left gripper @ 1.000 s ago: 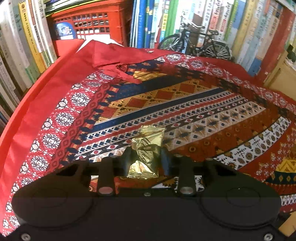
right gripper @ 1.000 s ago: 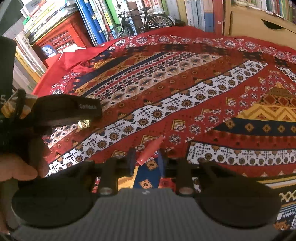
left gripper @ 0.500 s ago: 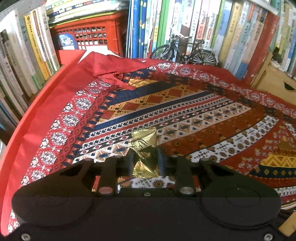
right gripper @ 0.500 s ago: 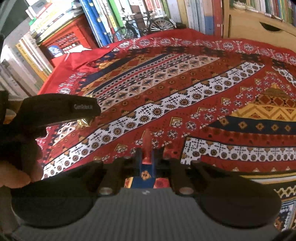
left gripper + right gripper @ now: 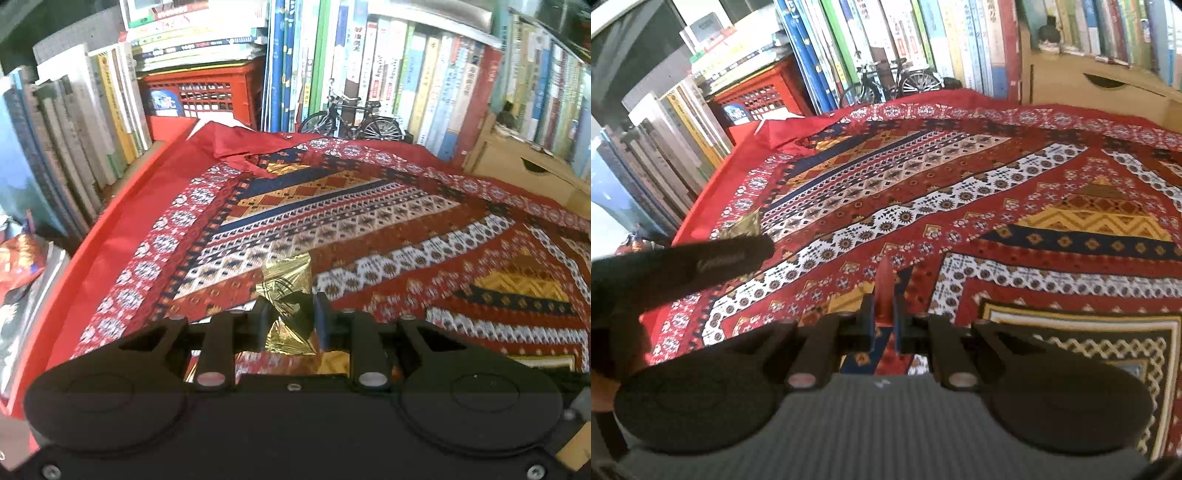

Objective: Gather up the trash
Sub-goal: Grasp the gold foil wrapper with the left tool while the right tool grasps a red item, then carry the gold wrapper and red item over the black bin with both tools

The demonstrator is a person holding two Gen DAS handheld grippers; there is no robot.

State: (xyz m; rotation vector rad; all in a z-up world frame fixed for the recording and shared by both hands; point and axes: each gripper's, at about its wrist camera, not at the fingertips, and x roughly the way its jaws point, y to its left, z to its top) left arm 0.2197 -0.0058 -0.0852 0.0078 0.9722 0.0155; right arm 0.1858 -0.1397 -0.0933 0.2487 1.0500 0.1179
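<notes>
The left tongs [image 5: 289, 320] gripped a gold wrapper [image 5: 288, 295] jutting forward. The right tongs [image 5: 883, 316] pinched a red scrap [image 5: 885, 286], upright between them.

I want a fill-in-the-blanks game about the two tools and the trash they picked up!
1. The left tool pinches a crumpled wrapper whose colour is ____.
2. The right tool pinches a thin scrap whose colour is ____.
3. At the far edge of the patterned cloth, in front of the books, stands a small model ____.

Missing words: gold; red; bicycle
</notes>
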